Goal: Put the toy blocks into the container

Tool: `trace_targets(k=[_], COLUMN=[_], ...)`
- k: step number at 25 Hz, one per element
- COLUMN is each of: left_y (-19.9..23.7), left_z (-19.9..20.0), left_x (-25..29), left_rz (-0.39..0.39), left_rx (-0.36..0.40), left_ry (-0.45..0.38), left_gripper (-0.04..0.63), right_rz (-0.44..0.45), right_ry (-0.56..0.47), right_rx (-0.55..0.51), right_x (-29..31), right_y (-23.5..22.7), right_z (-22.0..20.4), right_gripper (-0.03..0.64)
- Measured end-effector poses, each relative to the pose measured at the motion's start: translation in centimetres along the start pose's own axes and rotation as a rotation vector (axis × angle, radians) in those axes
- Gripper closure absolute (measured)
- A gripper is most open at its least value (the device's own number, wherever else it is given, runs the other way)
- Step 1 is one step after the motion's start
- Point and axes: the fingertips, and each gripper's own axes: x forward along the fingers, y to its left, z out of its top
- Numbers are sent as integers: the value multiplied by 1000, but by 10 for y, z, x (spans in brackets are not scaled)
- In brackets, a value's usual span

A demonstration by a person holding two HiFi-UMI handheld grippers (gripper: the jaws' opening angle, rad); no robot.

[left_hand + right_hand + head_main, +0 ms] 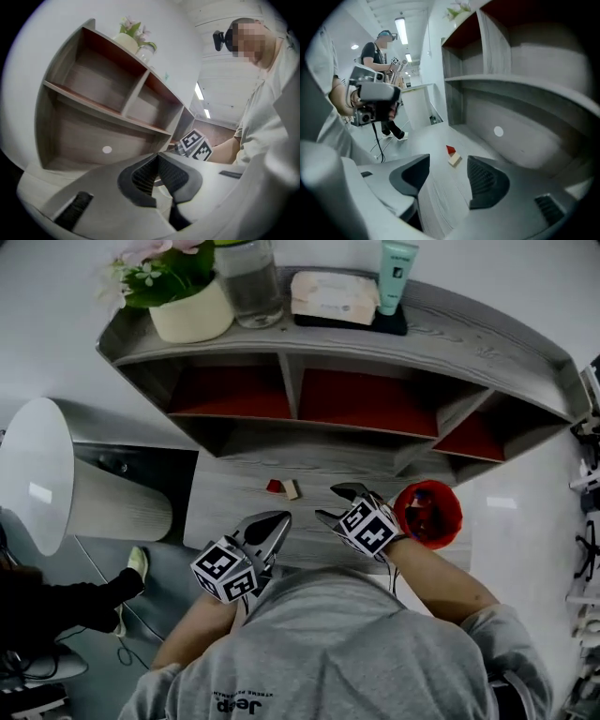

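Note:
A small red block (274, 487) and a beige block (292, 489) lie touching on the grey desk (225, 502), under the shelf. In the right gripper view the red block (450, 150) and the beige block (454, 160) sit just ahead of the jaws. My right gripper (330, 502) is open and empty, a little right of the blocks. The red container (431, 514) stands at the desk's right edge, just right of that gripper, with coloured pieces inside. My left gripper (278, 519) hovers near the desk's front edge, below the blocks. Its pads (145, 176) meet with nothing between them.
A grey shelf unit (375, 343) with red-backed compartments overhangs the desk. It carries a flowerpot (192, 313), a glass jar (251, 282), a wipes pack (333, 296) and a tube (397, 273). A white lamp shade (37, 474) stands left of the desk. Another person (377, 51) stands far off.

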Motion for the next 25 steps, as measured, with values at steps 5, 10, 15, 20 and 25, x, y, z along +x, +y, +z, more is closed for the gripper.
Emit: trace_targets(k=[5,10,15,20,25], left_y=[76,122,146,156,145], left_z=[-5,-18,-31,-38,-34], left_x=[-55,-96,-120,-130,-120], left_rz=[51,93,120,133,115], left_rx=[-20,-66,-111,-137,-124], left_ry=[39,58,68,71,66], left_gripper=[581,581,581,581,581], right_rz=[-27,-91,-165,-155,-130], right_ry=[119,268,318,313,323], right_rx=[100,127,228,203,145], right_x=[117,199,232,239,228], right_y=[-3,-5,-17,-13,-3], right_z=[-10,-44,-61,-64,-65], right_gripper=[345,341,341,353,463])
